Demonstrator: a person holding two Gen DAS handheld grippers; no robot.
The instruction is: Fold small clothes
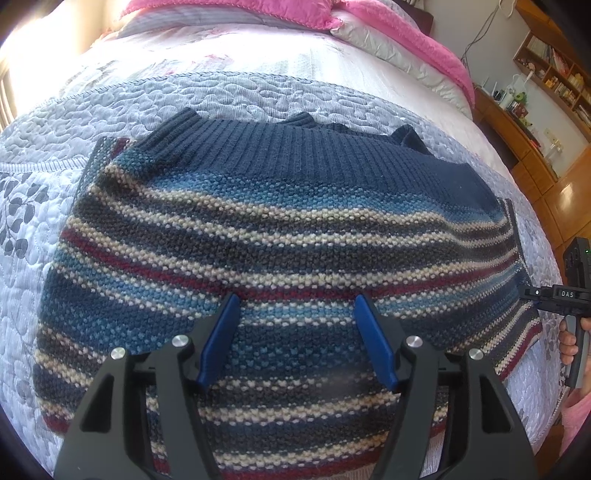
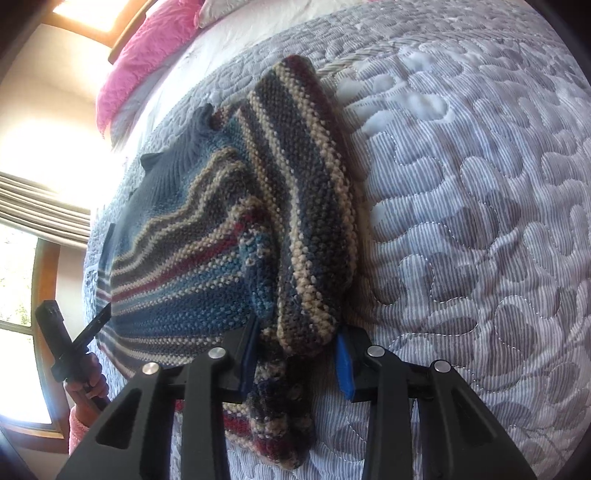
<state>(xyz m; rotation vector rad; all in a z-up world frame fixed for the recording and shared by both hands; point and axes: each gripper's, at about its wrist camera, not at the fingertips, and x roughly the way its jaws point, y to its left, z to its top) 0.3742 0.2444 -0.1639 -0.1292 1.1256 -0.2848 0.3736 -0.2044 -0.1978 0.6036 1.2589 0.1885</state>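
A small knit sweater (image 1: 280,229), striped in blue, cream and dark red with a navy ribbed collar, lies flat on a quilted bedspread (image 1: 221,96). My left gripper (image 1: 295,301) hovers open over the sweater's lower middle with nothing between its blue pads. In the right wrist view, one sleeve (image 2: 306,206) lies folded along the sweater's side. My right gripper (image 2: 297,328) is open, its fingers standing either side of the sleeve's end and the bunched fabric there. A hand holds the left gripper (image 2: 99,317) at the sweater's far edge.
Pink bedding (image 1: 406,33) and a grey-white pillow (image 1: 399,48) lie at the head of the bed. Wooden shelves and a desk (image 1: 524,122) stand past the bed's right side. A curtained window (image 2: 33,206) is on the other side. Bare quilt (image 2: 480,221) spreads beside the sweater.
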